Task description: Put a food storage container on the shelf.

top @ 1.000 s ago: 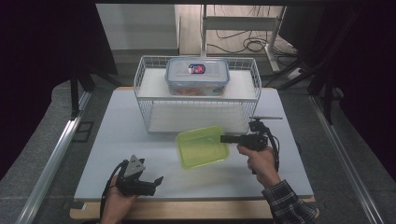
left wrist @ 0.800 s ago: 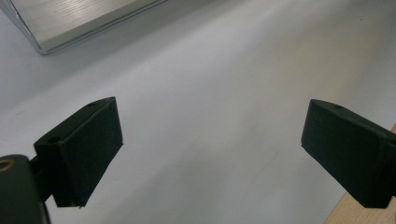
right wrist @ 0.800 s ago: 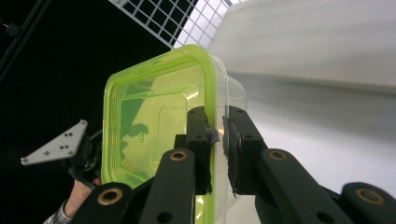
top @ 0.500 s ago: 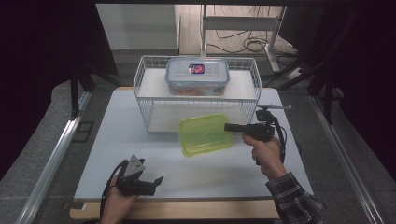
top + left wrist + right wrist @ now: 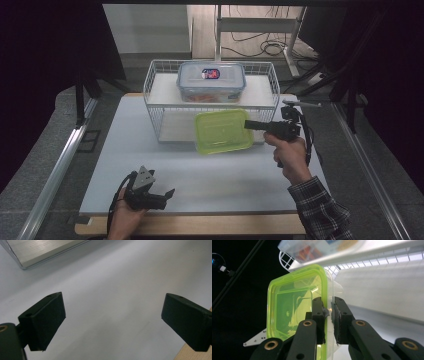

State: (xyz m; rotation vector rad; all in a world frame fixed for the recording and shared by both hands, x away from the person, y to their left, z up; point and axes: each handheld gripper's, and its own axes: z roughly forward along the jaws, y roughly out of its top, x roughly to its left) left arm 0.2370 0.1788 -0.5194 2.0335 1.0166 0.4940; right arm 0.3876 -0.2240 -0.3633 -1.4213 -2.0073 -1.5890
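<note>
A clear plastic container with a lime-green lid hangs in the air in front of the white wire rack, gripped at its right edge. My right gripper is shut on that container; in the right gripper view its jaws pinch the container's rim and the green lid faces left. My left gripper rests at the table's near left edge, open, with bare white tabletop between its pads.
A second lidded container with a blue rim sits on the rack's upper shelf. The white table spans the middle. A metal rail runs along the left side; cables and a stand lie behind the rack.
My right gripper has lifted the green-lidded container up off the table and toward the rack. The left gripper has stayed put.
</note>
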